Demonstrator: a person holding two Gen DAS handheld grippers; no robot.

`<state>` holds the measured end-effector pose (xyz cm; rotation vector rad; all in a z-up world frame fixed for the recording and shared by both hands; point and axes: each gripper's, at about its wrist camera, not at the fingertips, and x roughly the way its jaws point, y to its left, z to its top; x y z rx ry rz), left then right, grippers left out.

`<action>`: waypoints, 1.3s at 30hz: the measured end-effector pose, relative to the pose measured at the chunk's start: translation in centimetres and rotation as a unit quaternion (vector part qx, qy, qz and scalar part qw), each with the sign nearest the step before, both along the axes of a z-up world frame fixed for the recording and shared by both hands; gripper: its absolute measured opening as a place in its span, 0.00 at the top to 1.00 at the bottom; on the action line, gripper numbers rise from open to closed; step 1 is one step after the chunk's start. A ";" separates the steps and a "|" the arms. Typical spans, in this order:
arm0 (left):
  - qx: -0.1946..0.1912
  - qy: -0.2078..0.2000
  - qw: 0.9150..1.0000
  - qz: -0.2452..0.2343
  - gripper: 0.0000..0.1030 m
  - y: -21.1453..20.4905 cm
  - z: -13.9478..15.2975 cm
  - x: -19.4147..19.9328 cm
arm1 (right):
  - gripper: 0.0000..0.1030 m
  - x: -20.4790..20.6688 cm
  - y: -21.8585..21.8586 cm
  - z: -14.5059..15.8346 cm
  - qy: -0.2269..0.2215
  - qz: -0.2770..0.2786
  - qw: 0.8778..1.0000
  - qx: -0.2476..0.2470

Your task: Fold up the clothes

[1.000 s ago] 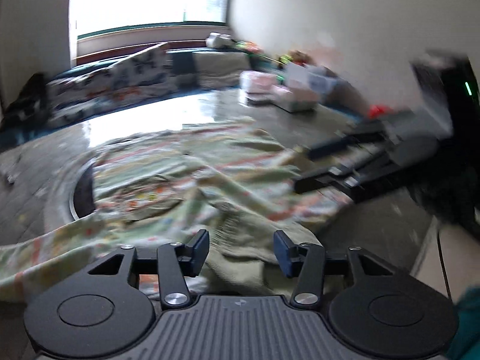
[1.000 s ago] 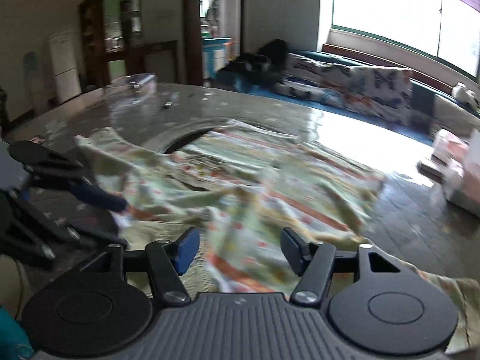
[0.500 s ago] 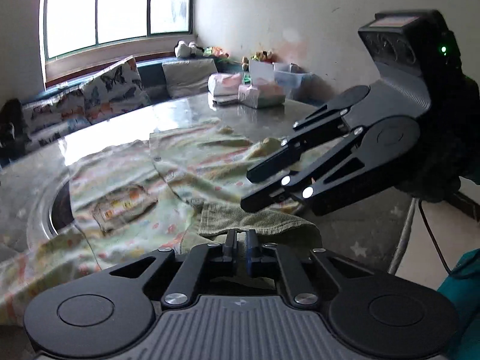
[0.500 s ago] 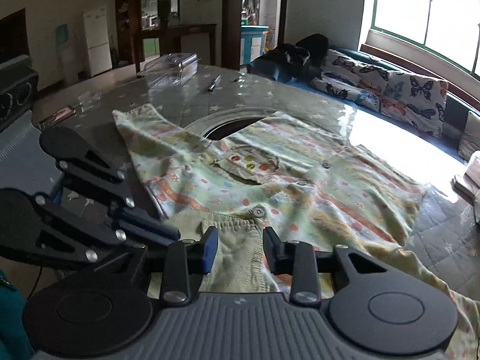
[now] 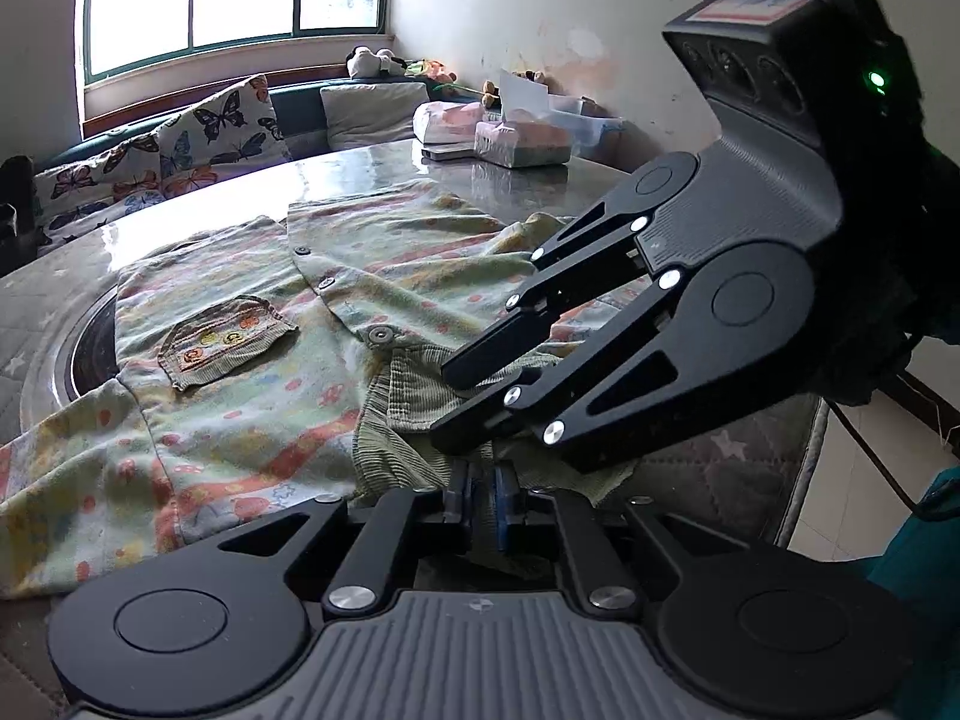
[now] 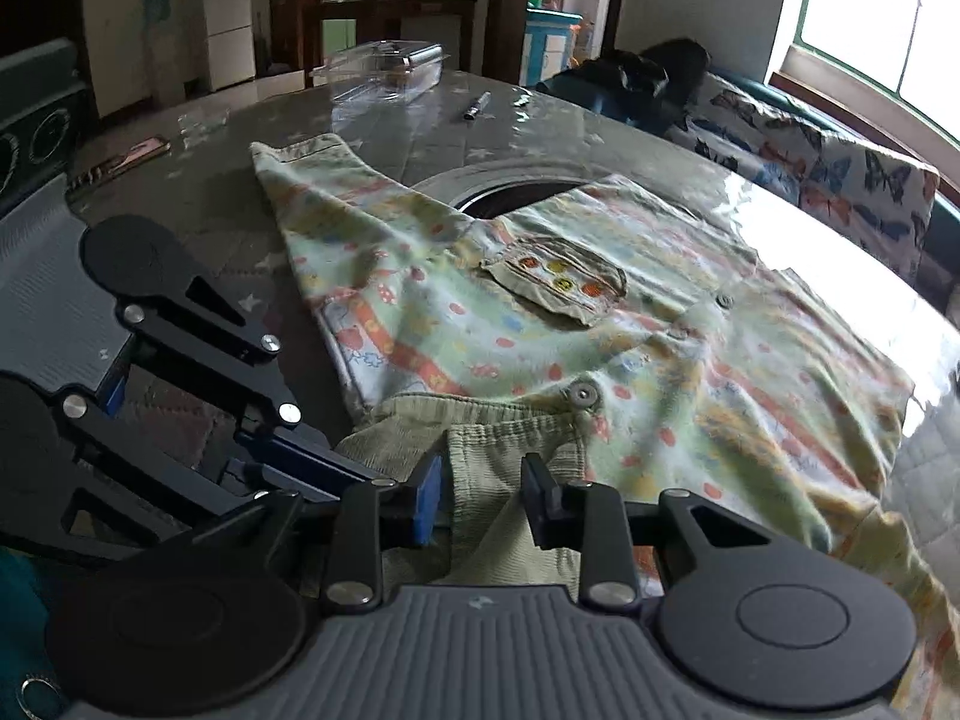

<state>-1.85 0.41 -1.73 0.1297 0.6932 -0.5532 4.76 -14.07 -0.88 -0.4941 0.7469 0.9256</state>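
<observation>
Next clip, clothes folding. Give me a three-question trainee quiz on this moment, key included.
1. True or false: the shirt lies with its pocket facing up.
2. What lies between the right gripper fingers? A) corduroy collar B) sleeve cuff C) pen
3. Name the slim item on the table beside the clear plastic box.
Key: 1 true. 2 A; those fingers have just been closing, with the collar between them. 3 the pen.
</observation>
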 end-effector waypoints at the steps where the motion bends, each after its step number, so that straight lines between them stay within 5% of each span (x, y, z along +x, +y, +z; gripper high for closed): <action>1: -0.001 -0.001 1.000 0.000 0.91 0.0 0.0 0.0 | 0.75 -0.2 0.1 0.0 -0.006 0.004 1.000 -0.002; 14: -0.005 0.000 1.000 0.005 0.88 -0.1 0.0 -0.2 | 0.96 0.6 -0.3 -0.1 0.026 -0.009 0.999 0.016; 23: -0.007 0.004 1.000 0.005 0.86 -0.1 0.0 0.0 | 0.99 1.5 -3.1 2.8 0.052 -0.042 0.994 0.085; 28: -0.012 0.006 1.000 0.002 0.83 -0.1 -0.1 0.1 | 0.99 0.9 -2.7 2.3 0.060 -0.021 0.995 0.076; 32: -0.012 0.007 1.000 0.001 0.79 0.0 0.3 0.1 | 0.95 0.9 -1.6 -0.1 0.068 -0.011 0.996 0.052; 37: -0.019 -0.008 1.000 0.006 0.72 0.9 2.1 0.1 | 0.88 0.6 -2.6 0.9 0.060 -0.012 0.996 0.067; 39: -0.028 -0.022 0.999 0.011 0.71 1.3 3.2 0.3 | 0.72 0.7 -3.6 1.6 0.051 -0.025 0.996 0.075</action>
